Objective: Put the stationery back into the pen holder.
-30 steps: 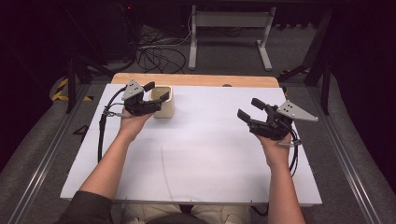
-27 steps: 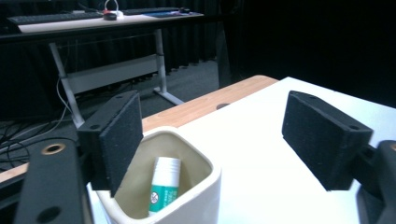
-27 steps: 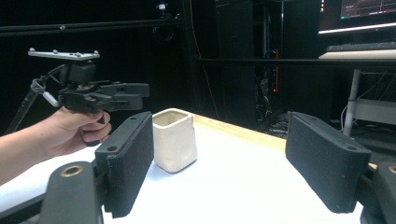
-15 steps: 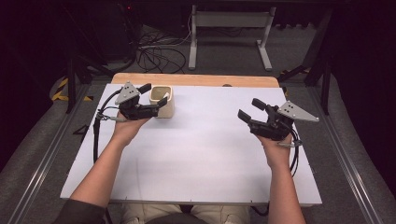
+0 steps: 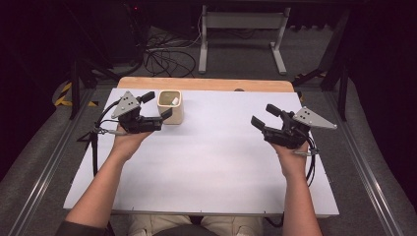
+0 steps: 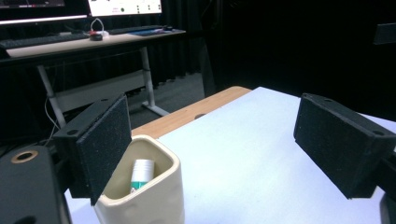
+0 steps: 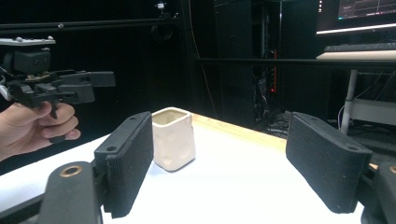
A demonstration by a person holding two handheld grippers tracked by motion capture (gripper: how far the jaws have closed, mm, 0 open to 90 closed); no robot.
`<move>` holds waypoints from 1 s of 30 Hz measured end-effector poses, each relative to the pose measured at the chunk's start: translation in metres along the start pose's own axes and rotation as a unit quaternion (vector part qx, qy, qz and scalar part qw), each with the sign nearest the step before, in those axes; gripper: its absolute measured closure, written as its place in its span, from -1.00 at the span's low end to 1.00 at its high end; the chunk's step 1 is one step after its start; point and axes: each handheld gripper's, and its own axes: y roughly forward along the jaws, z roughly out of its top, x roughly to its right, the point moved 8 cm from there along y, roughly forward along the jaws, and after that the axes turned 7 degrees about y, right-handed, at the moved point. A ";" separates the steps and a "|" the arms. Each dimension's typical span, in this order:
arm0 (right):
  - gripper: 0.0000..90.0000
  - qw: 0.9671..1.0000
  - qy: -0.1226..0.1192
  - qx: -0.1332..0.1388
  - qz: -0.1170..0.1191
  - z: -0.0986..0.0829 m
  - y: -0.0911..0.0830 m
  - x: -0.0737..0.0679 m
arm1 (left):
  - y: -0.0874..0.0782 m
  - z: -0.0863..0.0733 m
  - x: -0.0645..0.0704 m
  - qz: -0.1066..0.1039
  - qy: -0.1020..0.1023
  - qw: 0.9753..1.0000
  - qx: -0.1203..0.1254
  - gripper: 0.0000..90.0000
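A cream ceramic cup (image 5: 170, 109) stands at the back left of the white table (image 5: 211, 162). Inside it lies a small white tube (image 6: 140, 173) with a green band, also seen as the tube (image 5: 175, 101) from above. My left gripper (image 5: 158, 104) is open just left of the cup, one pad (image 6: 103, 142) beside the cup's rim (image 6: 154, 193) and nothing between the jaws. My right gripper (image 5: 264, 115) hovers open at the right side, far from the cup (image 7: 173, 138), and is empty. The left gripper (image 7: 60, 86) appears across the table in the right gripper view.
A wooden strip (image 5: 206, 84) runs along the table's far edge. Beyond it stand a desk frame (image 5: 241, 29) and floor cables (image 5: 162, 56). Metal rails (image 5: 44, 167) flank the table on both sides.
My left gripper has drawn back a little leftward and toward the person, away from the cup. The cup and the right gripper have stayed put.
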 end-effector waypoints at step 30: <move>-0.48 1.000 -0.001 0.000 -0.005 -0.001 -0.006 0.001 | -0.054 -0.006 0.009 -0.003 0.002 1.000 0.013 -0.77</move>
